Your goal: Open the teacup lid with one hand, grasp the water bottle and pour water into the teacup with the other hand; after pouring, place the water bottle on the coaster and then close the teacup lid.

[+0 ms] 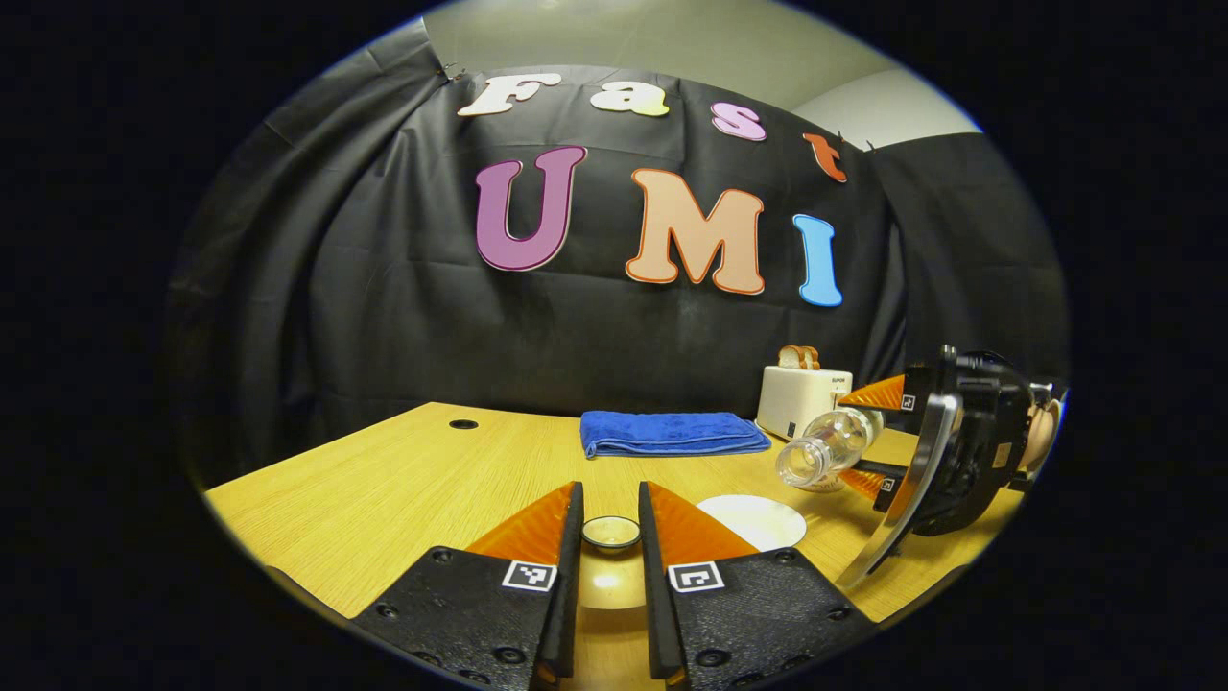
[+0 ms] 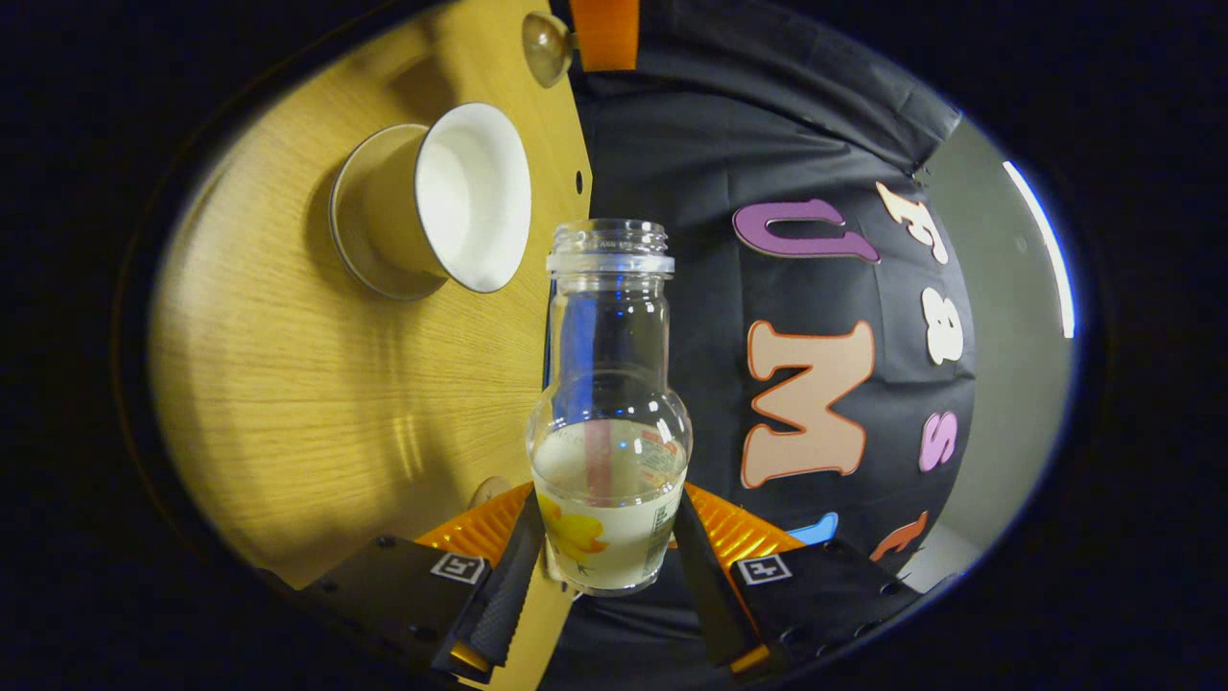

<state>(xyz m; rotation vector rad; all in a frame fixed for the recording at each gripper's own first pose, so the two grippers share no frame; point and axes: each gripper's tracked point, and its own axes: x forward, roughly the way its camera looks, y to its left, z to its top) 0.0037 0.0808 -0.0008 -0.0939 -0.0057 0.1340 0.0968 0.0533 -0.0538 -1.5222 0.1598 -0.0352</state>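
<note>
In the left gripper view the teacup lid (image 1: 611,531) sits between the left gripper (image 1: 610,518) fingers, only its glassy top showing; the fingers stand narrow on either side of it, and whether both press on it is hard to tell. Past it a white coaster (image 1: 751,520) lies on the wooden table (image 1: 384,480), partly covered by one finger. In the right gripper view the right gripper (image 2: 607,542) clamps the lower body of the water bottle (image 2: 608,422), clear glass, uncapped, with a yellow-printed label, tipped sideways with its mouth toward the teacup (image 2: 451,197). The teacup stands open on its saucer, white inside; any water in it cannot be made out
</note>
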